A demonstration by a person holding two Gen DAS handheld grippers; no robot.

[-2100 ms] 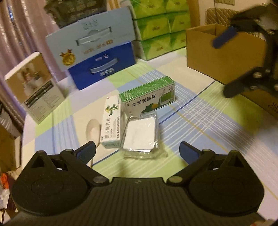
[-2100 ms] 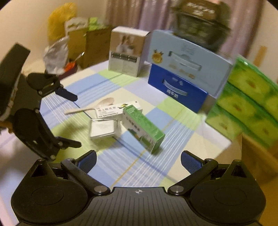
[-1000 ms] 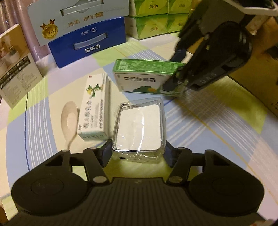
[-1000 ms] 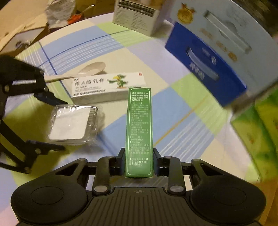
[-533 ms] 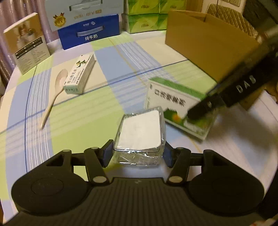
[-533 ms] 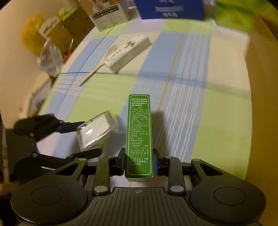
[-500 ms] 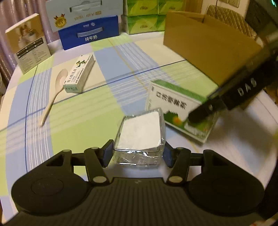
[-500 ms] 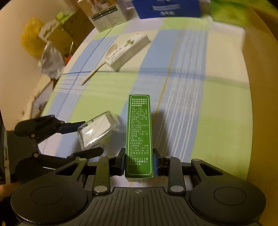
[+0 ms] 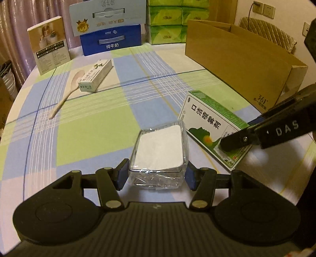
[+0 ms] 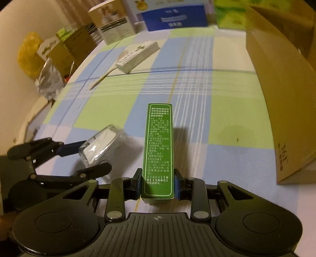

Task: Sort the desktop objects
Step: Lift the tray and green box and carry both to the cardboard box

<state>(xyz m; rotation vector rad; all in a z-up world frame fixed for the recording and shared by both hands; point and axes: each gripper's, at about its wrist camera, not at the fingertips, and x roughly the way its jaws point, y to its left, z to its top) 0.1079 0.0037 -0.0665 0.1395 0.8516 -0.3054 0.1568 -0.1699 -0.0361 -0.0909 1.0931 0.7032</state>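
Observation:
My left gripper (image 9: 156,177) is shut on a clear plastic box (image 9: 160,150) with a white top, held above the checked tablecloth. My right gripper (image 10: 157,185) is shut on the near end of a green medicine box (image 10: 159,150), which points away from me. In the left wrist view that green medicine box (image 9: 209,122) hangs just right of the plastic box, with the right gripper's fingers (image 9: 237,141) clamped on its end. In the right wrist view the clear plastic box (image 10: 102,147) sits in the left gripper (image 10: 86,156) at lower left. A white medicine box (image 9: 96,76) and a wooden spoon (image 9: 66,94) lie farther back on the table.
An open cardboard carton (image 9: 237,53) stands along the right side of the table. At the back stand a blue milk carton (image 9: 111,40), a pale blue box (image 9: 107,15), green tissue packs (image 9: 167,23) and a beige product box (image 9: 49,44). The table's left edge (image 10: 39,110) curves past bags and boxes.
Since a second ago both grippers have lifted their boxes and carried them back toward the near right, close to the cardboard carton. In the last half second they barely shifted.

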